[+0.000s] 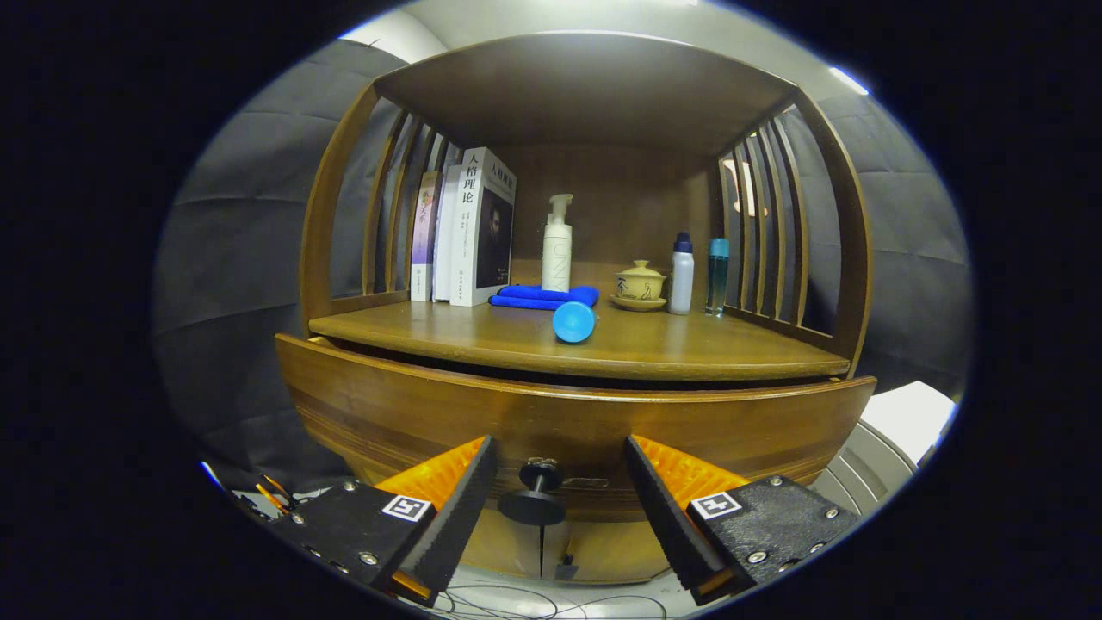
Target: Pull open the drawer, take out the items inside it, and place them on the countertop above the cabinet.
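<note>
The gripper [560, 482] is seen at the bottom centre of the frame with its two fingers spread wide; nothing is pinched between them. The small dark round metal knob [533, 498] of the curved brown wooden drawer front [405, 413] lies in the gap between the fingers, slightly nearer the left finger than the right. Neither finger touches the knob. The stem of the knob points out of the drawer front toward the camera, so its axis runs roughly along the line of the fingers; this is the relation on which the coming grasp depends.

The drawer front spans the lower middle of the frame. A dark gap is visible between its top edge and the brown wooden countertop [689, 349] above, so the drawer appears to be pulled out slightly, although the fisheye curvature makes this uncertain. The drawer's interior and contents are hidden.

On the countertop, at frame centre, a blue cylinder [574, 321] lies on its side with one end facing the camera. Behind it are a folded blue cloth [534, 297] and a white pump bottle [557, 245].

It is judged that the fingers must be centred on the knob and closed on it before the drawer is pulled.
</note>
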